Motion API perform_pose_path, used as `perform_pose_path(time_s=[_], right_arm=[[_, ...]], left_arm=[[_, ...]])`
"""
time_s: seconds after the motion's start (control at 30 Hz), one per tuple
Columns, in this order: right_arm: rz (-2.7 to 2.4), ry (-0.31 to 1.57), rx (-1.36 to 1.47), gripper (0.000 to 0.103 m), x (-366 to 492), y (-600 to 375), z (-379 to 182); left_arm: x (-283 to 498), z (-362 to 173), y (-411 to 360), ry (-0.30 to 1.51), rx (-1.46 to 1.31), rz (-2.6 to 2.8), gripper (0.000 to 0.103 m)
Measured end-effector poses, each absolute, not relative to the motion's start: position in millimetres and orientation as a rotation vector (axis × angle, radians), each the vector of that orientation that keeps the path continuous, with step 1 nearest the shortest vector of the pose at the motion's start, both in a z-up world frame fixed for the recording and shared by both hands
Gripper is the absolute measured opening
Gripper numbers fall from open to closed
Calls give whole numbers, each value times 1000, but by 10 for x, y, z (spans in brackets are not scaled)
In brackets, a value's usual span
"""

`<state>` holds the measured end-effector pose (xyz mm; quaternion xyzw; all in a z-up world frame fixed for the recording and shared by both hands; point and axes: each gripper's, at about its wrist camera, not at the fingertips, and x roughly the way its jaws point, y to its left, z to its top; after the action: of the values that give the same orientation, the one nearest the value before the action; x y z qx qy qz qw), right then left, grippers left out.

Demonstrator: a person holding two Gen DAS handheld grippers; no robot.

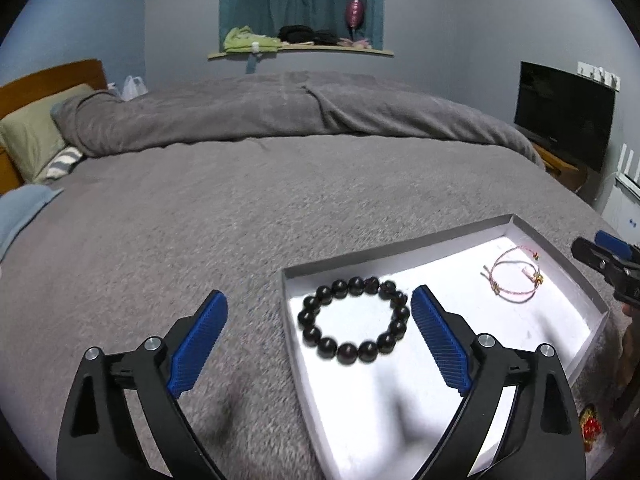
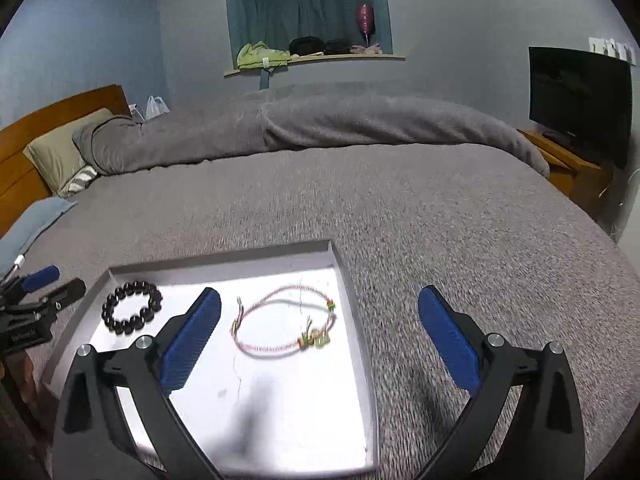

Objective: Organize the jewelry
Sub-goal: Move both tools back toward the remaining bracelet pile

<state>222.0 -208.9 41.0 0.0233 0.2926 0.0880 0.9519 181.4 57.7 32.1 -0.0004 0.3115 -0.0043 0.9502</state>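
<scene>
A shallow white tray [image 1: 460, 236] lies on the grey bed cover; it also shows in the right wrist view [image 2: 224, 262]. In it lie a black bead bracelet [image 1: 320, 345] [image 2: 132, 324] and a pink cord bracelet [image 1: 516, 300] [image 2: 280, 347] with small gold charms. My left gripper [image 1: 320, 312] is open and empty, above the bead bracelet at the tray's left end. My right gripper [image 2: 320, 312] is open and empty, over the tray's right edge near the cord bracelet. The right gripper shows at the right edge of the left wrist view [image 1: 608, 260], and the left gripper at the left edge of the right wrist view [image 2: 40, 292].
A red and gold item [image 1: 590, 426] lies on the bed cover right of the tray. A rolled grey duvet [image 2: 320, 124] lies across the far side of the bed. Pillows [image 2: 64, 152] and a wooden headboard [image 2: 48, 116] are at the left. A television [image 2: 580, 96] stands at the right.
</scene>
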Motion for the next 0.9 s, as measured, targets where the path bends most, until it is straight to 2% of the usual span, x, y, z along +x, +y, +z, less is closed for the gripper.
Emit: perform_pose_path(time_s=[0.5,0.9], right_arm=[[186,548,44,97,1432,-2070,490],[173,559,64,97,884,-2311,324]], left_arm=[[1159,403,730,590,-14,55,96],[604,328,678,569,1,16,96]])
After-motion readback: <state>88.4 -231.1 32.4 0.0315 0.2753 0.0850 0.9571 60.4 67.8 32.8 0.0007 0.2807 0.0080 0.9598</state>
